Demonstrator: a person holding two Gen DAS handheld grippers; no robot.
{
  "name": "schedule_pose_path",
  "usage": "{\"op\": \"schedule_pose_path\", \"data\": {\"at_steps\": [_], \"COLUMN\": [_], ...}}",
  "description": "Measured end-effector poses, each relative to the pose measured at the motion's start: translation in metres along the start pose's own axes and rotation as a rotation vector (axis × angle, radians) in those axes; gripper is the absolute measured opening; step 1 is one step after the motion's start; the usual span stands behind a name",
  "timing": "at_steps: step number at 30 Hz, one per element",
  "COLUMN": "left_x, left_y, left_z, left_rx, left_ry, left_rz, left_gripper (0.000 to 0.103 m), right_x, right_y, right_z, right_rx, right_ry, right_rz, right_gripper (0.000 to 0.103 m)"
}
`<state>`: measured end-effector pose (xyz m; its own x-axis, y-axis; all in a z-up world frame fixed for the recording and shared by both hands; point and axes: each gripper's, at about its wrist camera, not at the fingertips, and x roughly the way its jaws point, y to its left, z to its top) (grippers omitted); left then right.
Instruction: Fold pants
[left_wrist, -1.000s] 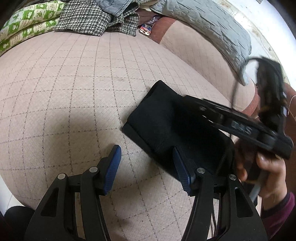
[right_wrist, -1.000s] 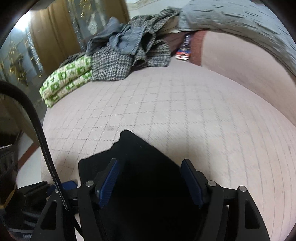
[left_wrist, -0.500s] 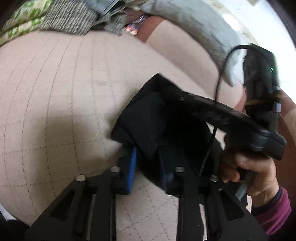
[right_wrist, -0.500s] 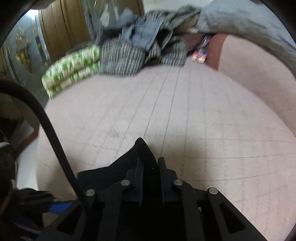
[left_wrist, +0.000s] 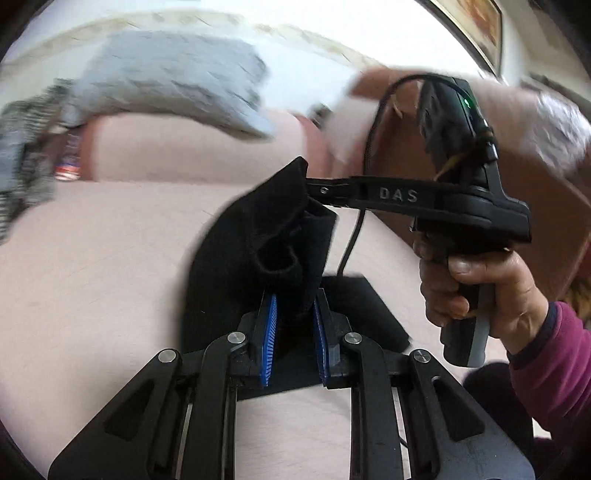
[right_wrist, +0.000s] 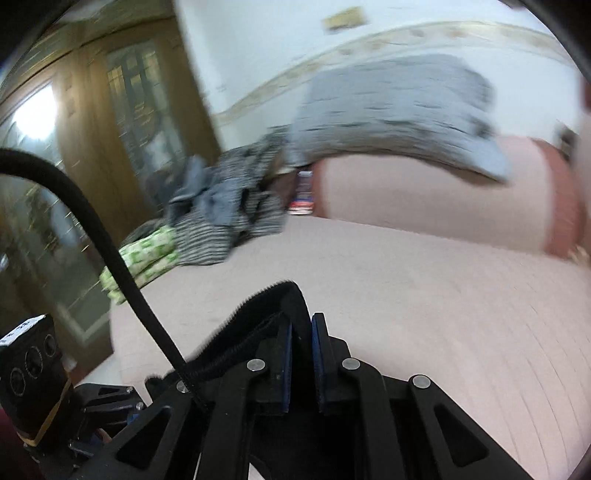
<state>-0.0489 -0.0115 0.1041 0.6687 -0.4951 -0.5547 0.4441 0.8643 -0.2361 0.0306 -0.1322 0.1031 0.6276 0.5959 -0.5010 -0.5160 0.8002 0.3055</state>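
The black pants (left_wrist: 258, 236), folded into a small bundle, hang lifted off the pink quilted bed (left_wrist: 92, 280). My left gripper (left_wrist: 293, 314) is shut on their lower edge, blue pads pressed on the cloth. My right gripper (left_wrist: 314, 190), seen from the side in the left wrist view, is shut on the upper corner. In the right wrist view my right gripper (right_wrist: 301, 332) pinches a black fold of the pants (right_wrist: 269, 302). A lower part of the pants (left_wrist: 365, 310) still lies on the bed.
A grey quilted blanket (right_wrist: 391, 110) lies over the pink headboard cushion (right_wrist: 424, 195). A heap of checked and grey clothes (right_wrist: 229, 206) and a green-patterned folded cloth (right_wrist: 144, 254) sit at the far left of the bed. A wooden wardrobe (right_wrist: 92, 129) stands beyond.
Both grippers closed on the black pants and lifted them off the bed. Both cameras tilted up toward the headboard and wall.
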Motion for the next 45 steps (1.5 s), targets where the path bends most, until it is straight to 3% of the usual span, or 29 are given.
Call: {"op": "schedule_pose_path", "data": {"at_steps": [4,7,8,11,14,20,23,25,26,27,29,33,36,38,43,45], "left_x": [0.06,0.057,0.053,0.035,0.019,0.011,0.021,0.027,0.031,0.035,0.037,0.021,0.01,0.017,0.063,0.074], "left_y": [-0.008,-0.01,-0.01,0.001,0.012,0.03,0.038,0.047,0.047,0.047,0.045,0.031,0.016,0.009,0.01,0.011], "left_z": [-0.026,-0.029,-0.028,-0.024,-0.02,-0.01,-0.015,-0.022,-0.024,-0.025,-0.024,-0.013,-0.002,0.004,0.001,-0.005], "left_rx": [0.015,0.041,0.036,-0.009,-0.004,-0.065,-0.059,-0.06,-0.062,-0.061,-0.059,-0.057,-0.024,-0.005,-0.019,-0.014], "left_ry": [0.172,0.166,0.169,0.175,0.15,0.088,0.096,0.124,0.136,0.145,0.147,0.104,0.063,0.071,0.17,0.193], "left_rz": [0.016,0.013,0.0,-0.057,-0.034,0.037,0.088,0.098,0.102,0.105,0.097,0.053,0.029,0.027,0.111,0.143], "left_gripper": [0.017,0.017,0.017,0.018,0.026,0.027,0.027,0.027,0.027,0.027,0.027,0.027,0.027,0.037,0.038,0.038], "right_x": [0.009,0.006,-0.002,-0.029,-0.038,-0.007,0.014,0.026,0.03,0.032,0.03,-0.012,-0.046,-0.054,-0.036,-0.028], "right_y": [-0.041,-0.061,-0.069,-0.079,-0.066,-0.046,-0.047,-0.04,-0.036,-0.033,-0.029,-0.032,-0.038,-0.046,-0.077,-0.082], "right_z": [-0.044,-0.065,-0.069,-0.075,-0.076,-0.073,-0.077,-0.077,-0.076,-0.075,-0.074,-0.064,-0.061,-0.065,-0.091,-0.093], "right_rx": [0.114,0.222,0.276,0.4,0.391,0.297,0.306,0.308,0.301,0.289,0.287,0.331,0.324,0.328,0.374,0.378], "right_ry": [0.119,0.144,0.118,0.028,0.018,0.132,0.168,0.149,0.139,0.133,0.103,0.013,-0.021,0.0,0.101,0.114], "right_rz": [-0.131,-0.178,-0.161,-0.076,0.011,-0.013,-0.022,-0.022,-0.012,-0.02,-0.028,0.035,0.027,-0.014,-0.166,-0.179], "right_gripper": [0.005,0.006,0.01,0.046,0.049,0.057,0.057,0.052,0.029,0.019,0.013,0.011,0.011,0.011,0.011,0.011]}}
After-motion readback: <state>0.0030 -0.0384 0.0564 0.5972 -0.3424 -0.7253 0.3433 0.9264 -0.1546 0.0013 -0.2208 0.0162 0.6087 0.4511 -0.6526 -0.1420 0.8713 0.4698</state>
